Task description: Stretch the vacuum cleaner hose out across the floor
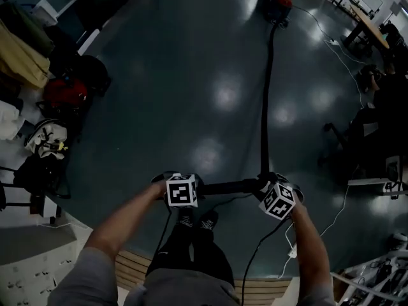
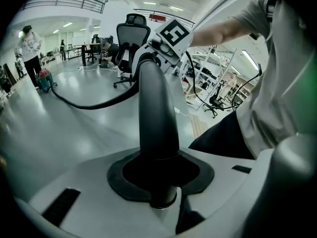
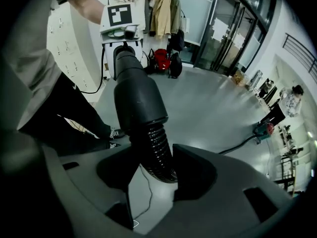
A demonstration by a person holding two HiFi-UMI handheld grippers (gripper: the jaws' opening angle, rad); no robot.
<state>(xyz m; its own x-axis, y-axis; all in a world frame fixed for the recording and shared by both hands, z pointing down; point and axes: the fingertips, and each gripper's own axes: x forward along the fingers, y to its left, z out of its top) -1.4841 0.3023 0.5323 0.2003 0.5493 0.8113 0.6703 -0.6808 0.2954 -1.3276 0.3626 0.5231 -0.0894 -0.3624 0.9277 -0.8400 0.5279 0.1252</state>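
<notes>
Near the feet, the left gripper (image 2: pixel 159 182) clamps the hose's (image 1: pixel 266 101) rigid end, and the right gripper (image 3: pixel 157 167), set wider, grips its ribbed part. The hose runs straight over the floor (image 1: pixel 191 94) to the far vacuum (image 1: pixel 278 6).

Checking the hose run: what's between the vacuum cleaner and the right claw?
Just the black hose, running straight over bare floor from vacuum cleaner to right claw. Head view shows it.
</notes>
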